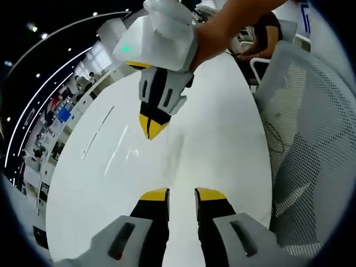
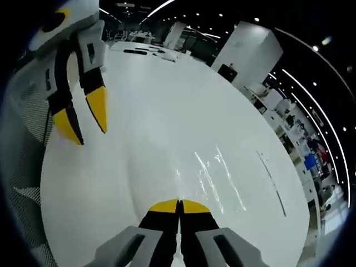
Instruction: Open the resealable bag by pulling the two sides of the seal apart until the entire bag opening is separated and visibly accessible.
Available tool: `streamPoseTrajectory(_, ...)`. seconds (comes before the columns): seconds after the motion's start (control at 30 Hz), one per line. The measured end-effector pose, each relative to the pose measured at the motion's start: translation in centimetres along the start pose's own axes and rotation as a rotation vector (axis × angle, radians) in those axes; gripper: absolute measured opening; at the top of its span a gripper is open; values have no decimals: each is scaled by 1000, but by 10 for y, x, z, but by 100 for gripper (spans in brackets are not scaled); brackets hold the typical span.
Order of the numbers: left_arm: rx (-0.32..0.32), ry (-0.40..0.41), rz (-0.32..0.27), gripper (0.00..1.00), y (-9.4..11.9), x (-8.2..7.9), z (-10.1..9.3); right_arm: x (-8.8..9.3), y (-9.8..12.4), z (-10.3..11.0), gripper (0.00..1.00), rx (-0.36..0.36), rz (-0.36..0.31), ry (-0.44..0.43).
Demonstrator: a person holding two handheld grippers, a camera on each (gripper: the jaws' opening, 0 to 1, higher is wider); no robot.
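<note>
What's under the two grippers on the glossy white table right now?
Under the left gripper and right gripper lies bare glossy white table with ceiling-light glare; no bag is visible there.

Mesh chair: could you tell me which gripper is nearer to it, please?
Left. The left gripper is at the table edge beside the mesh chair; the right gripper is farther over the table.

Bright overhead lights; glare streaks on white table; fisheye-warped edges; sharp.
</note>
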State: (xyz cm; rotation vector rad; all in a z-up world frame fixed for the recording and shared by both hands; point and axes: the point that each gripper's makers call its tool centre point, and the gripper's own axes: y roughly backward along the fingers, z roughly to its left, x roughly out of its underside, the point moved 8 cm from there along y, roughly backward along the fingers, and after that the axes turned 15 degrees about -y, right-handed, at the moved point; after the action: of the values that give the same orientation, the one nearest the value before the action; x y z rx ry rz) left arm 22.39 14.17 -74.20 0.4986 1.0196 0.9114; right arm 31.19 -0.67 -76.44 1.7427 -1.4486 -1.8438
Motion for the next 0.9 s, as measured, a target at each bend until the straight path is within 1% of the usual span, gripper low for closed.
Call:
streamPoseTrajectory(0.1, -2, 11, 3, 15, 1, 3, -1, -1, -1, -3, 0, -2, -8, -16)
streamPoseTrajectory(0.17, -2, 11, 8, 16, 2, 4, -1, -1, -1, -4, 0, 9, -5, 17)
streamPoseTrajectory(0.23, -4, 12, 9, 16, 3, 5, -1, 2, -2, -4, 0, -2, 5, 21)
streamPoseTrajectory(0.37, -7, 15, 12, 16, 2, 6, 0, 7, -3, 1, 0, -44, 23, -34)
streamPoseTrajectory(0.43, -7, 17, 11, 16, 2, 5, 0, 7, -3, 3, 1, -50, 18, -33)
streamPoseTrajectory(0.53, -13, 27, 0, 16, 4, 2, 3, 9, -5, 7, 7, -86, 28, -97)
streamPoseTrajectory(0.63, -21, 8, 6, 17, 5, 1, 4, 6, -5, 10, 11, -94, 17, -106)
streamPoseTrajectory(0.77, -20, 4, 7, 18, 5, 1, 3, 7, -4, 15, 23, -129, 28, -139)
streamPoseTrajectory(0.83, -23, 9, 11, 19, 6, 2, 3, 6, -1, 16, 24, -123, 14, -132)
streamPoseTrajectory(0.9, -27, 16, 11, 19, 7, 3, 3, 6, 2, 15, 28, -128, 6, -148)
